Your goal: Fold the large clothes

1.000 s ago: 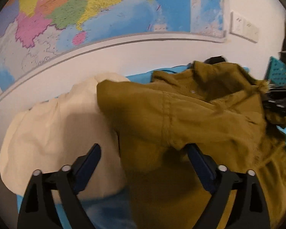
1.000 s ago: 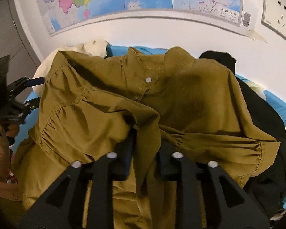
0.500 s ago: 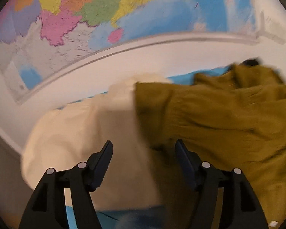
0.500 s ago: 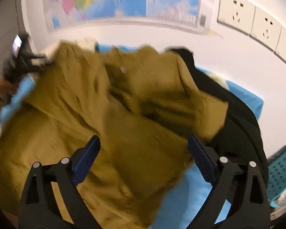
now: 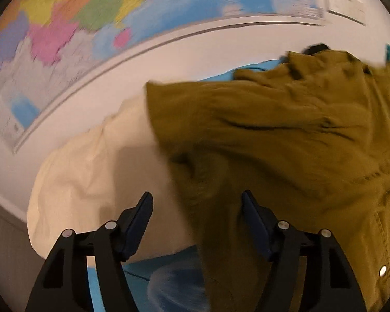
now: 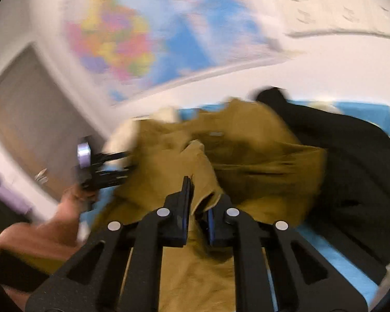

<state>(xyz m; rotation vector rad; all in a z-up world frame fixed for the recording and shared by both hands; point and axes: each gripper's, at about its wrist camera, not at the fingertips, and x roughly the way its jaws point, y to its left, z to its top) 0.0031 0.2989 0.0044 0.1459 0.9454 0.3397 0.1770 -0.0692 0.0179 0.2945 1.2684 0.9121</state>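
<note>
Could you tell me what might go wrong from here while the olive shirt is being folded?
1. The right gripper is closing on a narrow fold of the olive shirt; it may slip out.
2. The left gripper is opening with only the shirt's edge between its jaws, so that side could sag.
3. The shirt overlaps the cream garment and could drag it.
</note>
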